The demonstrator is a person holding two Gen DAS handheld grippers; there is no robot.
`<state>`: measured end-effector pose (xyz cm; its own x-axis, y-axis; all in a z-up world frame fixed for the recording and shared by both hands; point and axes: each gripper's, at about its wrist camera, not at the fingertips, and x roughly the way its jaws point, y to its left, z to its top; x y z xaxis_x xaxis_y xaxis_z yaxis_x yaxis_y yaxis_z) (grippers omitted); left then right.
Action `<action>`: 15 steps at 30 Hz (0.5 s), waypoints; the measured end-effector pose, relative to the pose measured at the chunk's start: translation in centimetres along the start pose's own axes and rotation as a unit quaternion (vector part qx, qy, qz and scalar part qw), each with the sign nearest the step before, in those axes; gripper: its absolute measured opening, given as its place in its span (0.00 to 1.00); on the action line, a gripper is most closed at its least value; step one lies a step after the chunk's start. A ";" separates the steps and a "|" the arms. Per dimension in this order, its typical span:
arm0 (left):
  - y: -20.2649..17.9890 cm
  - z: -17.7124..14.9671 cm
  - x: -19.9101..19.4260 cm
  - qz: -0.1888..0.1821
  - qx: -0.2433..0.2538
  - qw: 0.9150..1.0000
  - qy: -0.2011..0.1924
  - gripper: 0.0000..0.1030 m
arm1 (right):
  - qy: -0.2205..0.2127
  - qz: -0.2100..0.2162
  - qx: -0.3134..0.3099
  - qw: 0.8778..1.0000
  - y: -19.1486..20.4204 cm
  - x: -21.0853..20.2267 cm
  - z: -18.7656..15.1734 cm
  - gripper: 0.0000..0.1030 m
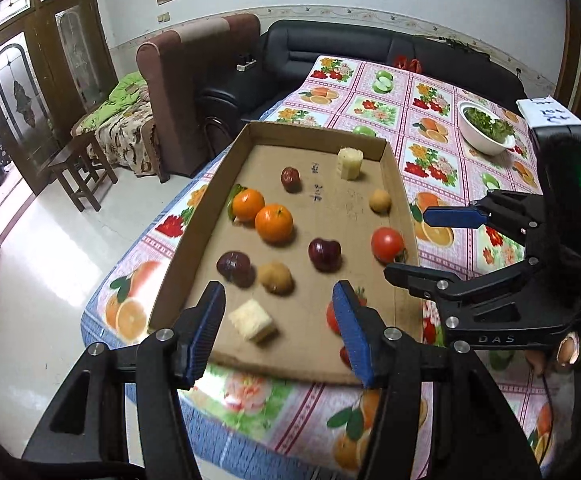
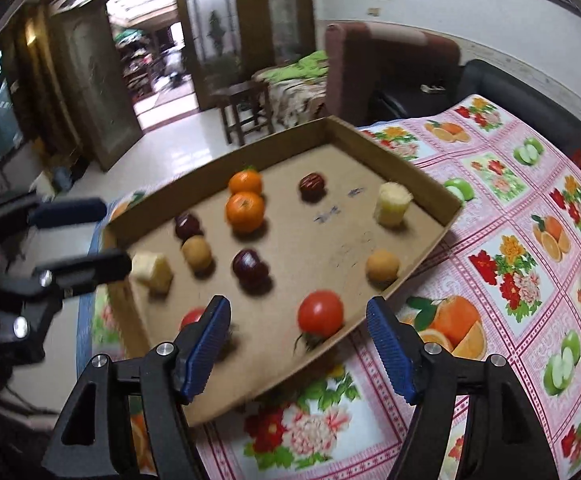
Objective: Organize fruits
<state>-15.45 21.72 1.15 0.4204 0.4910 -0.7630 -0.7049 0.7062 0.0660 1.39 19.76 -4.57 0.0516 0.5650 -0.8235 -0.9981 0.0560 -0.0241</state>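
Fruit-print tablecloth (image 1: 430, 128) under cardboard tray (image 1: 194, 240), sofa (image 1: 330, 48) behind

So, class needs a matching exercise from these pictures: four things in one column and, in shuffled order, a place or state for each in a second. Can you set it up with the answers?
Column one:
1. oranges
2. bowl
3. pale cylinder
4. left claw

Column two:
A. on the tablecloth, outside the tray, holding greens
B. a pair, side by side in the tray
C. open, gripping nothing
D. standing upright near the tray's far wall

Pairs: 1-B, 2-A, 3-D, 4-C
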 end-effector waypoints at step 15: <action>-0.2 -3.4 -1.9 0.009 -0.001 1.000 0.004 0.57 | 0.005 0.042 -0.079 0.996 2.8 -3.0 -2.9 0.70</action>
<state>-18.05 18.96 0.41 0.4041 0.4994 -0.7664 -0.7127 0.6971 0.0785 -1.67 15.83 -3.87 -0.0315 0.5540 -0.8319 -0.9916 -0.1217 -0.0434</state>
